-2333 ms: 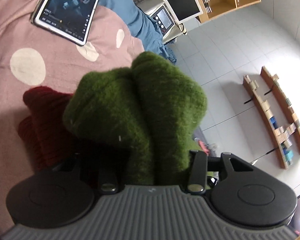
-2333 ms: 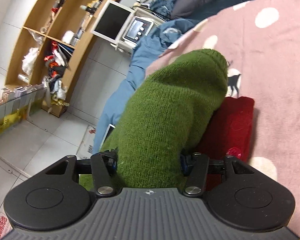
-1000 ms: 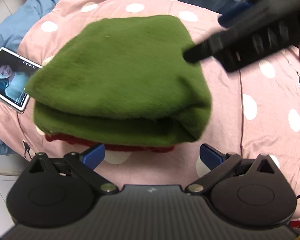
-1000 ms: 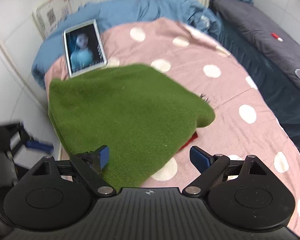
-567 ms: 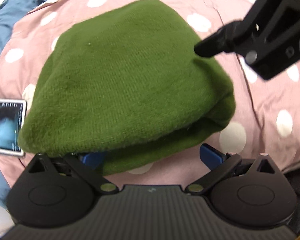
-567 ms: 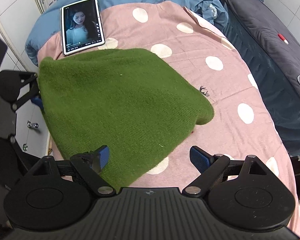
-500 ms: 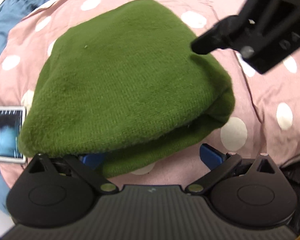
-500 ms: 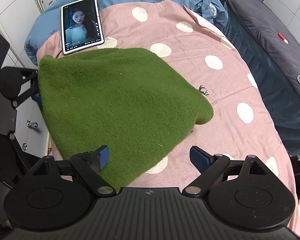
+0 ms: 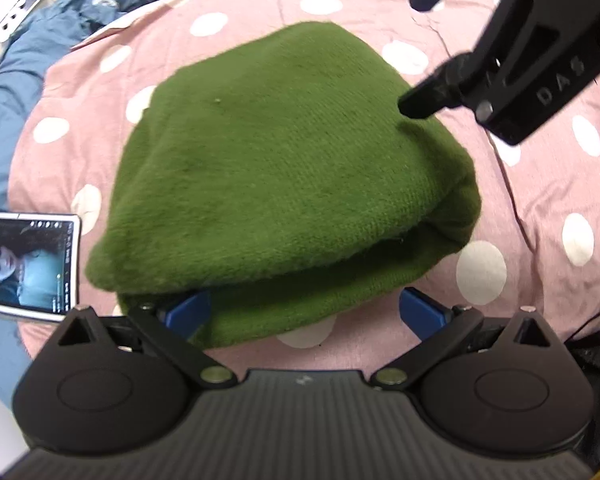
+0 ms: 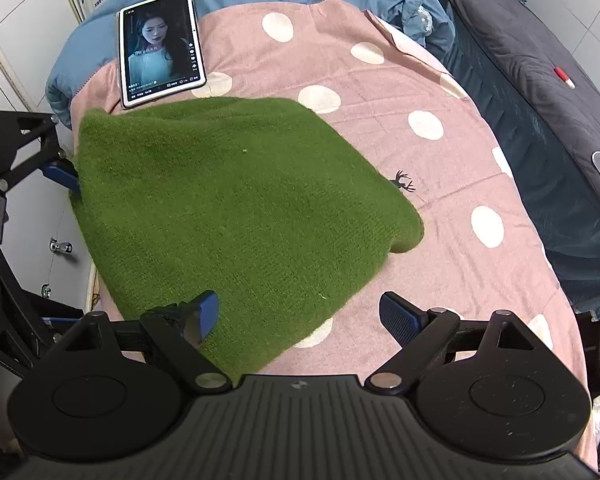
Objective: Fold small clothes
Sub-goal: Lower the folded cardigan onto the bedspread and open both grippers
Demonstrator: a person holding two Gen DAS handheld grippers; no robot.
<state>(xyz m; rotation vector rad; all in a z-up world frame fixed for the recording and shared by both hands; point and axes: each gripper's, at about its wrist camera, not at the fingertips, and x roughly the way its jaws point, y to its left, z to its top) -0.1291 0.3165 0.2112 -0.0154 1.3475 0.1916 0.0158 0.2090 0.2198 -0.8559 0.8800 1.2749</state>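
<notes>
- Green knit garment is lying folded on a pink polka-dot blanket, its fuzzy layers stacking into a rounded wedge.
- Left gripper is spreading its blue-padded fingers wide at the garment's near edge, one pad touching the knit.
- Right gripper is likewise gaping, gripping nothing.
- Tablet is resting just beside the garment.

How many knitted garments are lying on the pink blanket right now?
1 visible: the green knit spread across the blanket's near-left part, just below the tablet. Another piece could be hidden underneath it.
</notes>
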